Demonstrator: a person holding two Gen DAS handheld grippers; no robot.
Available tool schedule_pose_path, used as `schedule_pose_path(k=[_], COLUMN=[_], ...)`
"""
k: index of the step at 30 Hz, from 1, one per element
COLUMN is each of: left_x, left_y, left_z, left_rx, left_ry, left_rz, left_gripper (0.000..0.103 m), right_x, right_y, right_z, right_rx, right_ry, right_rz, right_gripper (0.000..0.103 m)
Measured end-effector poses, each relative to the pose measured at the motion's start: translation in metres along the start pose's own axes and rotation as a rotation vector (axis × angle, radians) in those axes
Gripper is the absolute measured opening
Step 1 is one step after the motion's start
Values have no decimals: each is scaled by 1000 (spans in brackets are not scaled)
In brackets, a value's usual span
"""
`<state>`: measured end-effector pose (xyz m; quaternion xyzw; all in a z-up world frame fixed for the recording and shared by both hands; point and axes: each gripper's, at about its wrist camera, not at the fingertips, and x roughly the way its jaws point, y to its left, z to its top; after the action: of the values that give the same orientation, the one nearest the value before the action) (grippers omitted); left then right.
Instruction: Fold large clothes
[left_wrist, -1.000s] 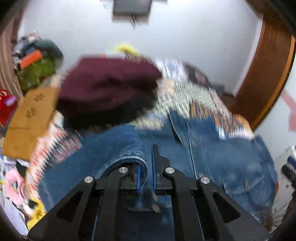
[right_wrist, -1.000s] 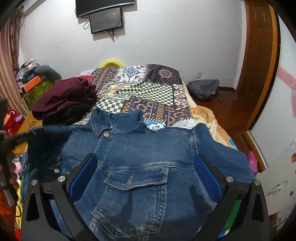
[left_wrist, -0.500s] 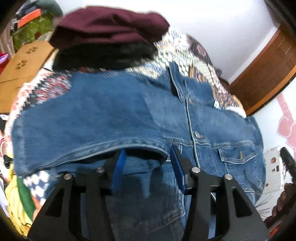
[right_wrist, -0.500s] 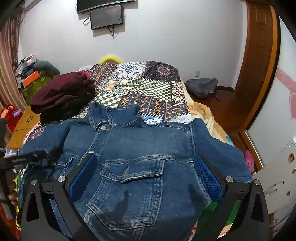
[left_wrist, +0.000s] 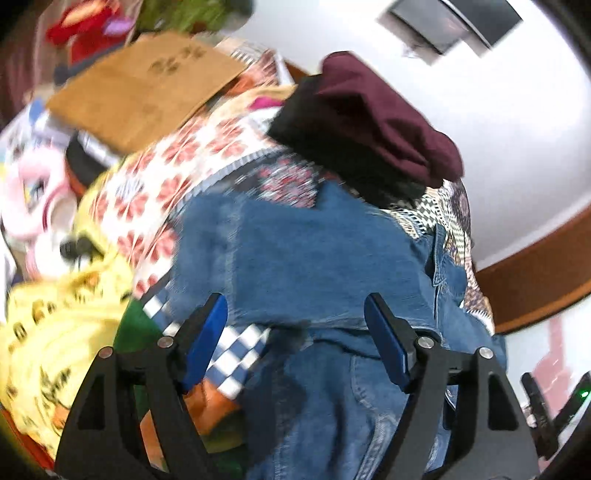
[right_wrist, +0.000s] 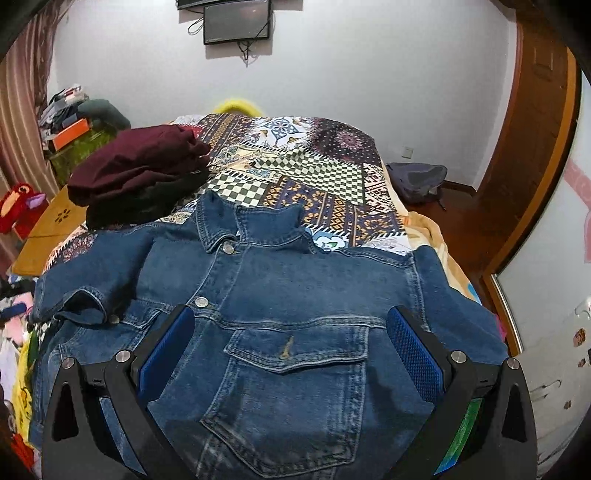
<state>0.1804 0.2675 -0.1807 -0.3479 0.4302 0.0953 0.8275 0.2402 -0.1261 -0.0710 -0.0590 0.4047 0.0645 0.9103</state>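
A blue denim jacket (right_wrist: 295, 295) lies face up on the patchwork bed cover (right_wrist: 314, 173), collar toward the far wall. Its left sleeve (right_wrist: 92, 284) is folded in across the chest. My right gripper (right_wrist: 290, 343) is open and empty, hovering over the chest pocket. My left gripper (left_wrist: 295, 325) is open and empty, above the folded sleeve (left_wrist: 314, 258) at the jacket's left side; this view is blurred.
A folded maroon garment on a black one (right_wrist: 136, 170) sits on the bed beyond the jacket's left shoulder. A cardboard box (left_wrist: 140, 85), toys and yellow cloth (left_wrist: 48, 332) lie left of the bed. A grey bag (right_wrist: 417, 181) is on the floor right.
My left gripper let go of the sleeve cuff, opened wide and drew back to the left. The sleeve now lies folded across the jacket. The right gripper stayed open and nearly still.
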Motion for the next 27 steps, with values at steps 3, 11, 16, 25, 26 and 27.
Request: schedule_pose_path(k=[3, 11, 16, 25, 26, 27], left_x=[12, 47, 57, 27, 19, 10], left_y=[17, 22, 9, -64, -75, -94], left_z=[-5, -5, 9, 29, 30, 33], left_rx=[-46, -72, 19, 250, 275, 313], left_ry=[45, 78, 12, -196, -218, -259], left_rz=[-17, 5, 153, 261, 251, 243], left_gripper=[76, 75, 42, 18, 18, 18], right_x=[4, 8, 10, 6, 5, 4], right_y=[8, 22, 15, -14, -19, -24], right_z=[1, 1, 2, 3, 3, 4], right_rx=[-20, -91, -89, -27, -16, -4], right_ry=[9, 6, 9, -8, -13, -19], right_rz=[-2, -35, -60, -73, -72, -71], right_gripper=[103, 103, 103, 103, 103, 103])
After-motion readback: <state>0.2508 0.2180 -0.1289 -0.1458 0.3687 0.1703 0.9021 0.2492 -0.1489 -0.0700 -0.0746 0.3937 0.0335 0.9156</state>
